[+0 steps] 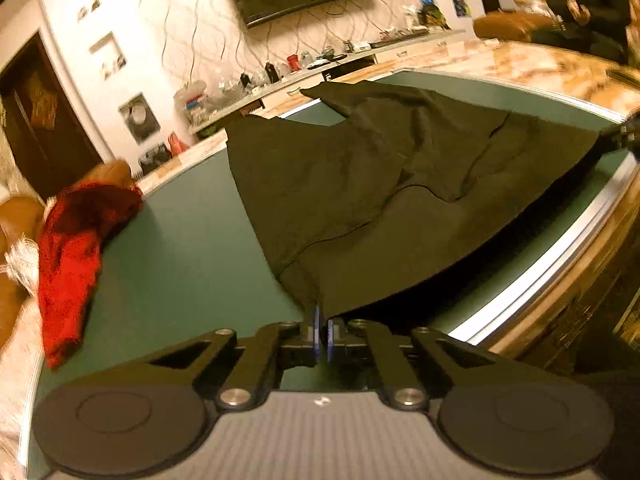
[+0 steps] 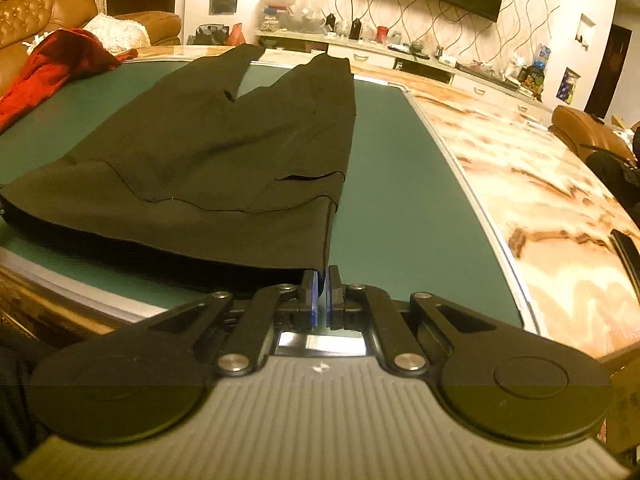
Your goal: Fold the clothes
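At bottom centre of each view, the left gripper (image 1: 322,330) and right gripper (image 2: 321,300) pinch near corners of black shorts (image 1: 380,184) spread mid-frame on the green worktop (image 1: 180,248). Likely mid-fold or straightening; both corners should travel together, evenly.

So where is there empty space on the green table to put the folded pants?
Bare green mat lies between the black pants and the marble tabletop. Another patch lies between the pants and the red garment. The red-garment corner is crowded.
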`<state>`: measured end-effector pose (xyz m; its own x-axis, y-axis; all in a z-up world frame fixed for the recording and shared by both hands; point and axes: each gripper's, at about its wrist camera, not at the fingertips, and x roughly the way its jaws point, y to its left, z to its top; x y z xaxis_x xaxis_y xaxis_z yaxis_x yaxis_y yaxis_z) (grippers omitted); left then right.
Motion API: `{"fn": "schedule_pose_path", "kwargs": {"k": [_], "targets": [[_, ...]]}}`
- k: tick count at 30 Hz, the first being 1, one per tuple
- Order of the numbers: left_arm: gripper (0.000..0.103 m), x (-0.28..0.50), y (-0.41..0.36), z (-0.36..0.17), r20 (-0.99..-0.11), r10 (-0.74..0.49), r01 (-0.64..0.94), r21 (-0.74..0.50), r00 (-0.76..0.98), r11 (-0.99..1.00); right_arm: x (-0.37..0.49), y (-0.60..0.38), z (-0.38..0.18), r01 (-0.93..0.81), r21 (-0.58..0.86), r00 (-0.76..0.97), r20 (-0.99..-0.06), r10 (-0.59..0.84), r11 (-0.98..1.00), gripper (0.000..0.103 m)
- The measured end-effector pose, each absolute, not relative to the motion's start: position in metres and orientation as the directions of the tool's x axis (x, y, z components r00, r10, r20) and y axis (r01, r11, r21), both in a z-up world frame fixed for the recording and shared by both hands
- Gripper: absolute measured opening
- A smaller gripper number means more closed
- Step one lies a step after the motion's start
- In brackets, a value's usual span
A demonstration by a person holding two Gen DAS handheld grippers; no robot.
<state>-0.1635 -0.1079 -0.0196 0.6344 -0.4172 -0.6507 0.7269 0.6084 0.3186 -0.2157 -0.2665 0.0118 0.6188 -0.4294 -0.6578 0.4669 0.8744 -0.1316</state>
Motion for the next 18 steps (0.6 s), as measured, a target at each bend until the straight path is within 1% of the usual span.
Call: {"fn": "schedule_pose_path", "kwargs": {"k": [4, 7, 8, 10, 12, 13, 14, 15, 18], "targets": [[0.003, -0.160, -0.104, -0.023, -0.659, -0.415, 0.713, 0.272, 0.628, 0.647, -0.219, -0.265, 0.012, 0.463, -0.161, 0.608, -0.658, -0.444, 0.872, 0.006], [0.003, -0.162, -0.100, -0.024, -0.636, -0.407, 0.680, 0.262, 0.656, 0.685, -0.215, -0.265, 0.004, 0.466, -0.148, 0.590, -0.683, -0.431, 0.872, 0.008], [0.003, -0.162, -0.098, -0.023, -0.626, -0.405, 0.666, 0.255, 0.666, 0.701, -0.215, -0.266, 0.002, 0.472, -0.124, 0.595, -0.686, -0.419, 0.873, 0.011], [0.003, -0.166, -0.094, -0.023, -0.598, -0.399, 0.633, 0.247, 0.695, 0.733, -0.217, -0.268, 0.001, 0.481, -0.088, 0.605, -0.687, -0.403, 0.872, 0.014], [0.003, -0.169, -0.090, -0.025, -0.571, -0.386, 0.600, 0.246, 0.724, 0.762, -0.220, -0.270, 0.000, 0.488, -0.061, 0.615, -0.684, -0.392, 0.871, 0.025], [0.003, -0.171, -0.088, -0.026, -0.561, -0.382, 0.587, 0.242, 0.734, 0.773, -0.221, -0.271, -0.001, 0.491, -0.048, 0.620, -0.683, -0.387, 0.870, 0.029], [0.003, -0.171, -0.086, -0.027, -0.554, -0.377, 0.575, 0.236, 0.742, 0.784, -0.222, -0.272, -0.001, 0.494, -0.034, 0.624, -0.681, -0.382, 0.869, 0.036], [0.003, -0.172, -0.085, -0.029, -0.549, -0.373, 0.563, 0.228, 0.748, 0.794, -0.224, -0.273, -0.001, 0.497, -0.021, 0.629, -0.680, -0.377, 0.868, 0.040], [0.004, -0.170, -0.080, -0.032, -0.552, -0.373, 0.544, 0.181, 0.745, 0.819, -0.227, -0.274, -0.003, 0.495, 0.009, 0.647, -0.672, -0.362, 0.869, 0.040]]}}
